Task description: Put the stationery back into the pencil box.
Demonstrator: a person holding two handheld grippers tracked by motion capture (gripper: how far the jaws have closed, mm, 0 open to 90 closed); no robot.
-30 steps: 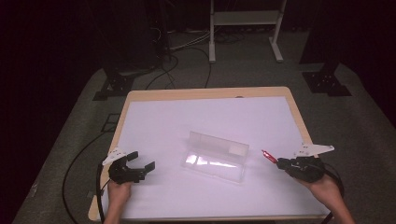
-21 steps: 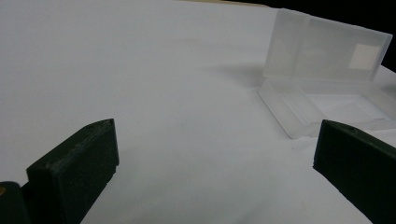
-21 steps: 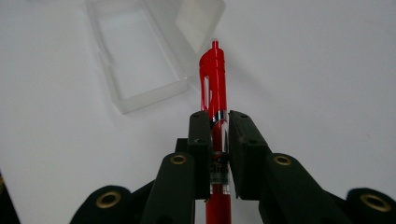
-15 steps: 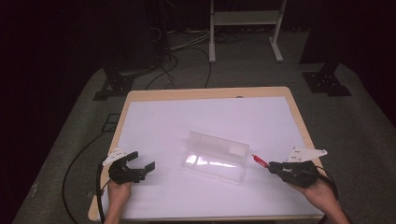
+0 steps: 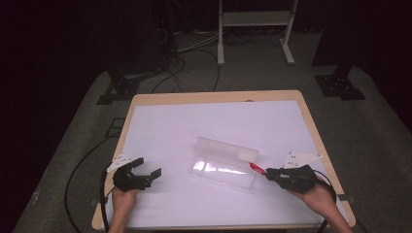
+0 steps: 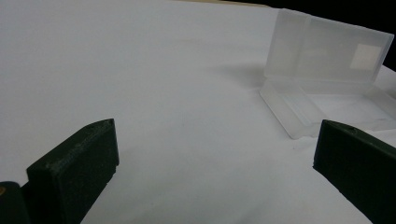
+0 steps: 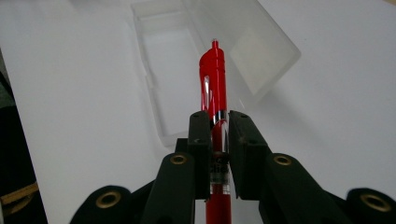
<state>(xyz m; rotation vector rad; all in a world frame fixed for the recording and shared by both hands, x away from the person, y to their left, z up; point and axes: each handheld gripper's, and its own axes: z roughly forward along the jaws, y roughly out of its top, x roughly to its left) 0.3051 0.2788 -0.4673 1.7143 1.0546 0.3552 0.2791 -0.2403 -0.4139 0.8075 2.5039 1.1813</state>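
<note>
A clear plastic case (image 5: 224, 162) lies with its lid raised in the middle of the white table; it also appears in the left gripper view (image 6: 327, 70) and the right gripper view (image 7: 196, 51). My right gripper (image 5: 268, 172) (image 7: 218, 140) is shut on a red pen (image 5: 256, 168) (image 7: 215, 88), whose free end reaches over the case's right end. My left gripper (image 5: 148, 169) (image 6: 210, 163) rests open at the table's front left, well apart from the case, with nothing between its fingers.
The white table surface (image 5: 194, 126) has a wooden rim (image 5: 214, 97). Cables (image 5: 189, 53) and a white stand (image 5: 252, 29) lie on the dark floor beyond the far edge. Each gripper trails a black cable off the near edge.
My right gripper has carried the red pen leftward, from the table's right side to the right end of the case. The left gripper has stayed where it was.
</note>
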